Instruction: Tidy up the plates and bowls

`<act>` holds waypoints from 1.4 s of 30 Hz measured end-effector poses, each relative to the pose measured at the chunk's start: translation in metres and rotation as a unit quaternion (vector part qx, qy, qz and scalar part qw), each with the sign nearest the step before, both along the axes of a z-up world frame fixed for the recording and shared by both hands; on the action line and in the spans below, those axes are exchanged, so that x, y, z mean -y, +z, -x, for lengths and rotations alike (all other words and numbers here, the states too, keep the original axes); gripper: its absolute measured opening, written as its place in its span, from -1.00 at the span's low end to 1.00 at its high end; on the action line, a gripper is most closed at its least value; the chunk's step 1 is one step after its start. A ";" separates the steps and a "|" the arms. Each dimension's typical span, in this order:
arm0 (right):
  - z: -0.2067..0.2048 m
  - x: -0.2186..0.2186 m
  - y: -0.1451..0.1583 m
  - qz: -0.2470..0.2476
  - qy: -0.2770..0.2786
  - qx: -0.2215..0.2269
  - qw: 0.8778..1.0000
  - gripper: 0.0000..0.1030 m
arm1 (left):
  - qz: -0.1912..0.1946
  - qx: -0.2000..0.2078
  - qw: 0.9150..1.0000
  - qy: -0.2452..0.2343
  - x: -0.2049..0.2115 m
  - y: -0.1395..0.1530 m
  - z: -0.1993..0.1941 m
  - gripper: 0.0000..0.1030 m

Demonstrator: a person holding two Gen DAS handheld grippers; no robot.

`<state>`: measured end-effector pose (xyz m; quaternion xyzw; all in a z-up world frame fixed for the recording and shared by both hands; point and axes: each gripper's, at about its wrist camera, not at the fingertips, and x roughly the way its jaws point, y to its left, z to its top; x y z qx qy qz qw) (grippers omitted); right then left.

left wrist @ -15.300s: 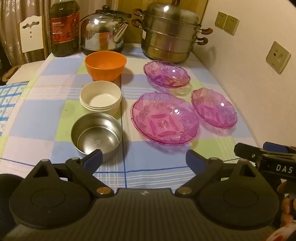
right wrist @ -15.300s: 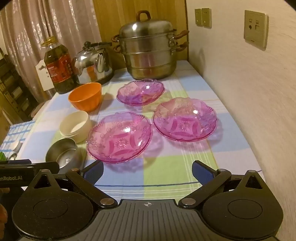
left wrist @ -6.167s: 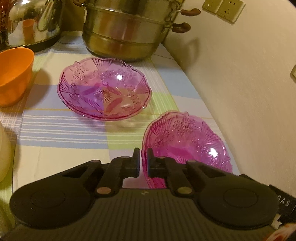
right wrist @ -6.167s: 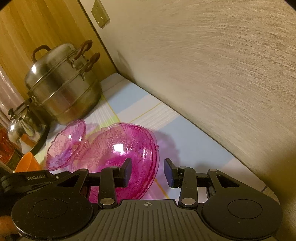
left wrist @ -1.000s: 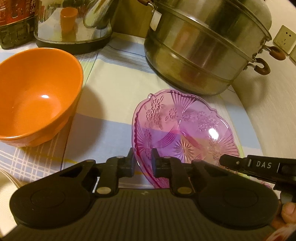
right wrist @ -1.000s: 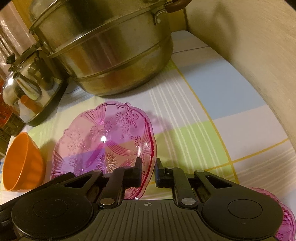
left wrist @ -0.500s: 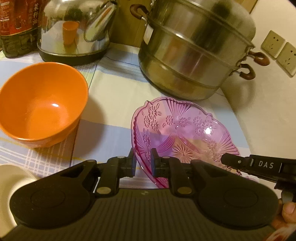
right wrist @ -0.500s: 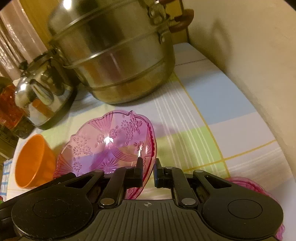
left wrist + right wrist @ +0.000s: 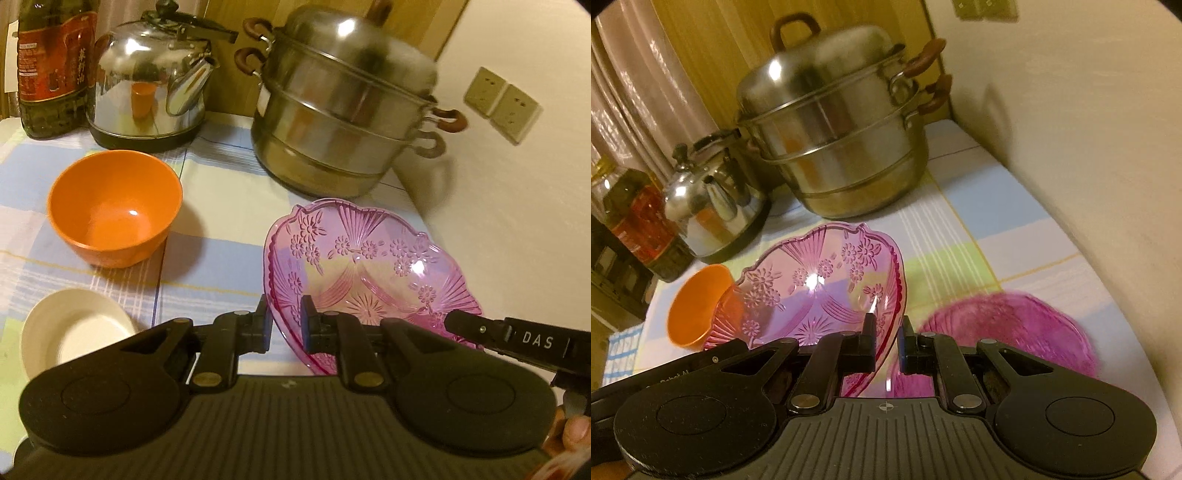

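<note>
You've got the pink glass plate point(image 9: 369, 266) pinched on two edges: left gripper point(image 9: 284, 325) fingers nearly closed on its near-left rim, right gripper point(image 9: 886, 343) fingers nearly closed on the opposite rim. Plate looks clear of the surface point(image 9: 229, 206), tilted, between the steamer pot point(image 9: 343, 122) and the pink stack point(image 9: 1015, 325) near the wall.

Risks from here:
- Both grips are thin edge pinches on slick, scalloped glass. Any twist between your two hands and the rim can slide out of one pair of fingers; the plate then swings on the other and likely drops.
- If the hands drift apart or together, you're bending or prying the rim. Glass could chip.
- The stack is blurred in the right wrist view, so I can't tell how many plates are in it or how square they sit. Come down off-centre and the plate rocks or skids off toward the wall.
- Lowering it tilted lands one edge first: glass-on-glass knock.
- The orange bowl point(image 9: 114, 206) sits just left of the plate; a wide swing clips it. The white bowl point(image 9: 74, 325) lies nearer you on the same side.

Level it before lowering, and release both sides together.
</note>
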<state>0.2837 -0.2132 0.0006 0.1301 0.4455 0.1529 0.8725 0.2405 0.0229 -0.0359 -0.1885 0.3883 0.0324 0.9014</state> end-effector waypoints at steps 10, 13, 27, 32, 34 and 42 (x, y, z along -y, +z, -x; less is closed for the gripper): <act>0.075 0.030 0.032 -0.018 -0.028 0.012 0.999 -0.79 | 0.004 0.012 1.000 -0.018 0.023 0.023 0.066 -0.74; 0.095 0.037 0.035 -0.024 -0.035 0.011 0.999 -0.79 | 0.007 0.012 1.000 -0.022 0.029 0.025 0.085 -0.74; 0.160 0.076 0.031 -0.036 -0.066 0.000 0.997 -0.79 | -0.007 0.003 0.998 -0.059 0.063 0.025 0.133 -0.74; 0.171 0.091 0.028 -0.038 -0.074 -0.004 0.997 -0.79 | -0.009 -0.004 0.997 -0.071 0.076 0.021 0.137 -0.74; 0.174 0.096 0.027 -0.038 -0.078 -0.004 0.996 -0.79 | -0.010 -0.006 0.997 -0.078 0.081 0.019 0.137 -0.74; 0.171 0.112 0.020 -0.037 -0.096 -0.007 0.995 -0.79 | -0.019 -0.008 0.995 -0.098 0.099 0.013 0.123 -0.74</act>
